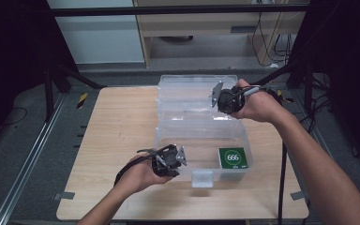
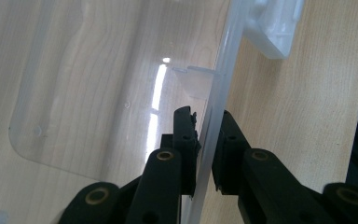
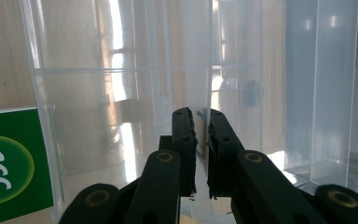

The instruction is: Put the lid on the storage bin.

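Lid stands open; left gripper clamps clear storage box's near wall, right gripper nearly closed on the lid's edge; green card inside; closing likely remains.

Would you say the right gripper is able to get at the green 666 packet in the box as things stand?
Probably yes. The box is open, the green packet lies uncovered in its near right corner, and nothing stands between it and the right gripper, which is up at the lid with its jaws nearly closed.
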`<action>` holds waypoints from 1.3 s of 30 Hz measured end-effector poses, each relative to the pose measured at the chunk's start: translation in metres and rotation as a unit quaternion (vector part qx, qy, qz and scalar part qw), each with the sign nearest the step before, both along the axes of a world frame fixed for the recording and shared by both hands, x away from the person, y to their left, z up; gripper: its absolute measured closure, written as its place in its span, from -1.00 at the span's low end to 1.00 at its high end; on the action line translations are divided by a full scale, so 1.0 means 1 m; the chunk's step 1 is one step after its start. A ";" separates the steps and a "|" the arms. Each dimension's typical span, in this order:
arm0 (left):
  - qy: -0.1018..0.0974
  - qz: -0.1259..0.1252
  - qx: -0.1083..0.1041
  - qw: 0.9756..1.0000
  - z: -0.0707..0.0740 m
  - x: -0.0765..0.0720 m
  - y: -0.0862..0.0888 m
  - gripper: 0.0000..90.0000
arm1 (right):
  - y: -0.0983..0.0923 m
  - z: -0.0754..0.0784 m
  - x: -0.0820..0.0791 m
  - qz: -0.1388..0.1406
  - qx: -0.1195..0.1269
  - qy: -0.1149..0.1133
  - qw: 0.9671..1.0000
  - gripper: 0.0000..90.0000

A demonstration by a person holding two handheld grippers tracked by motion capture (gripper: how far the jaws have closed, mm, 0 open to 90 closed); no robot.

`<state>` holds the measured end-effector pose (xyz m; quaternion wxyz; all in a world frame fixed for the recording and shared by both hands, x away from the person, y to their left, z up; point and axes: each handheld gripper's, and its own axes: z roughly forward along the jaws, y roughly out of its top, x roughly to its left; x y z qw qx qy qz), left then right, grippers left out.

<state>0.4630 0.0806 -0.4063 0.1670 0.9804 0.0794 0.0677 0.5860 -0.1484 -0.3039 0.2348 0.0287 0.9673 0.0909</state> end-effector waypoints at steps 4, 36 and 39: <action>0.000 -0.002 0.001 1.000 0.000 -0.002 -0.003 0.81 | 0.001 0.000 0.003 -0.001 -0.005 0.001 1.000 0.84; -0.001 0.028 -0.013 1.000 -0.002 -0.005 -0.007 0.80 | -0.005 0.010 -0.050 0.029 0.044 -0.029 0.998 0.91; -0.002 0.026 -0.011 1.000 -0.002 -0.005 -0.007 0.79 | -0.008 0.008 -0.057 0.028 0.058 -0.039 0.997 0.91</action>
